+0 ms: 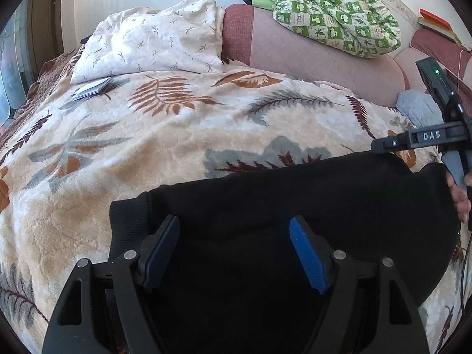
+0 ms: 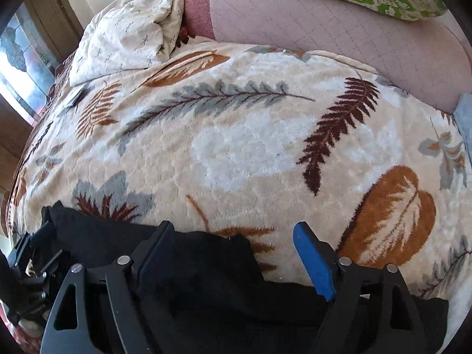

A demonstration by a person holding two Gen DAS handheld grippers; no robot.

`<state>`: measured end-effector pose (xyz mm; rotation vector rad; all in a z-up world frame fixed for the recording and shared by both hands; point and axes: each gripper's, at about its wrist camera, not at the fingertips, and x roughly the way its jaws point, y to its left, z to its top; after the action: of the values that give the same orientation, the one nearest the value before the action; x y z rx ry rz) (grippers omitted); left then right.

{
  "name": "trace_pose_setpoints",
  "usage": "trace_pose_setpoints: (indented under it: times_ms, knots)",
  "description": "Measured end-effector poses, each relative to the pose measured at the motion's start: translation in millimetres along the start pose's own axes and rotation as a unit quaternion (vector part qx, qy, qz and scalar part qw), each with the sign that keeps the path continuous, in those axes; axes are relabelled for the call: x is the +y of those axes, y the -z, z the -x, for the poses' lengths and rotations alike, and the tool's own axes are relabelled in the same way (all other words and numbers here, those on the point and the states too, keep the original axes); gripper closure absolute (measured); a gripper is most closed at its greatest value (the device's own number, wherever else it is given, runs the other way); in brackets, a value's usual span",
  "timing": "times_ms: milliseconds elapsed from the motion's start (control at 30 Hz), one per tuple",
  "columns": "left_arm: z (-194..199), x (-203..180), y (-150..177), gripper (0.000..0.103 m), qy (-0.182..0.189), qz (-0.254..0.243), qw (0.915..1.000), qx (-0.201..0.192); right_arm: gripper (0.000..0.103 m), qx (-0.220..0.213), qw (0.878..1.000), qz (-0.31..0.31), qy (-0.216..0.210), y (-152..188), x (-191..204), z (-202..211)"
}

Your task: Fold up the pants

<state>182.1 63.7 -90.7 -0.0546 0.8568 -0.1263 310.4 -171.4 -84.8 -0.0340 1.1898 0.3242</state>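
Observation:
Black pants (image 1: pixel 280 206) lie folded in a flat band across the leaf-patterned blanket (image 1: pixel 147 147). A ribbed cuff (image 1: pixel 126 221) sits at their left end. My left gripper (image 1: pixel 236 253) is open just above the pants, blue pads wide apart and empty. The right gripper's body (image 1: pixel 427 138) shows at the right edge over the pants' far end. In the right wrist view my right gripper (image 2: pixel 236 259) is open above the pants (image 2: pixel 206 280) near their edge. The left gripper (image 2: pixel 32 265) shows at the far left there.
A white leaf-print pillow (image 1: pixel 147 41) and a small folded paper (image 1: pixel 91 87) lie at the blanket's far left. A pink quilted bolster (image 1: pixel 309 56) runs along the back with a green checked quilt (image 1: pixel 333 8) on it. Books (image 1: pixel 436 22) sit far right.

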Motion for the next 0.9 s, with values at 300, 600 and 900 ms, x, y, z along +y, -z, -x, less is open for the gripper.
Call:
trace_pose_setpoints:
  times_ms: [300,600,900]
  knots:
    - [0,-1,1,0.025,-0.001,-0.002,1.0000,-0.001,0.103,-0.001,0.996,0.016,0.084,-23,9,-22]
    - [-2,0,2,0.024,0.003,0.001,1.0000,-0.005,0.082,-0.038,0.996,-0.071,0.049,-24,-30,8]
    - [-2,-1,2,0.024,-0.002,-0.003,1.0000,-0.006,0.057,0.056,0.992,0.064,0.090,23,-3,-4]
